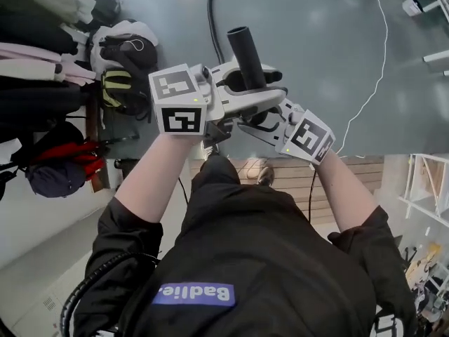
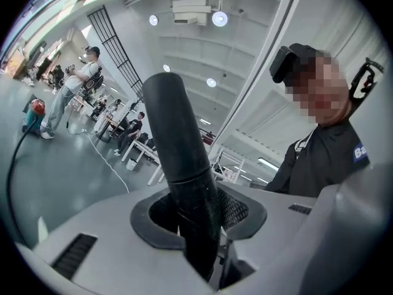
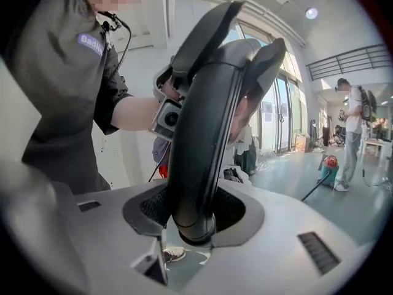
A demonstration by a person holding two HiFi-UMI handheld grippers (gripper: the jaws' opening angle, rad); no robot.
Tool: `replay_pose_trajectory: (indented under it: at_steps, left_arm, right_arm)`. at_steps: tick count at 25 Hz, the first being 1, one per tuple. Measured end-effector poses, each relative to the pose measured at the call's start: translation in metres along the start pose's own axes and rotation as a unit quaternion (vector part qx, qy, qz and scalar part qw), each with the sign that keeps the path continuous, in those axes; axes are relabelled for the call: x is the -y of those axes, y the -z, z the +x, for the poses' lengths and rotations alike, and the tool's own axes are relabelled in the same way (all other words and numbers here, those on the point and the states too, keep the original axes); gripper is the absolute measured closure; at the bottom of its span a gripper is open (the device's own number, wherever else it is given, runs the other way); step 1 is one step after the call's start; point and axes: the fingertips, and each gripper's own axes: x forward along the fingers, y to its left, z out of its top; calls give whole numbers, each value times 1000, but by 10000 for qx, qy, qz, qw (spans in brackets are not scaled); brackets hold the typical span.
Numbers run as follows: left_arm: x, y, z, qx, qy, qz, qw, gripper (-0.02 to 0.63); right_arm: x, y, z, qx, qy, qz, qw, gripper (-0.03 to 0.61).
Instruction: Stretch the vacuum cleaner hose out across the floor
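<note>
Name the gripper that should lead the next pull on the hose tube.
Left, probably. The left gripper clamps the hose tube nearer its open end. The right gripper holds further back along it, so it suits steadying the trailing part.

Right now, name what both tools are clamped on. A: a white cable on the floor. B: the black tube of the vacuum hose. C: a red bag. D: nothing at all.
B: the black tube runs between the jaws of the left tool and of the right tool, and both are closed on it.
</note>
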Motion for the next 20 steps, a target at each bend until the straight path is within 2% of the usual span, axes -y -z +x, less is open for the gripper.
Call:
replay_pose_trajectory:
  at_steps: [4, 8, 15, 20]
  left_arm:
    - [35, 44, 30, -249, -435, 121, 9987, 479]
    - [58, 78, 42, -544, -635, 228, 9962, 482]
    - [89, 105, 41, -718, -371, 306, 9963, 482]
    - [102, 121, 4, -654, -143, 214, 9975, 482]
  right_arm:
    - [-37, 24, -38, 135, -118, 81, 9998, 416]
    - [-64, 35, -66, 214, -69, 72, 9997, 414]
    - [-100, 42, -69, 174, 2, -114, 9998, 414]
    - [-124, 44, -36, -20, 173, 2, 9998, 413]
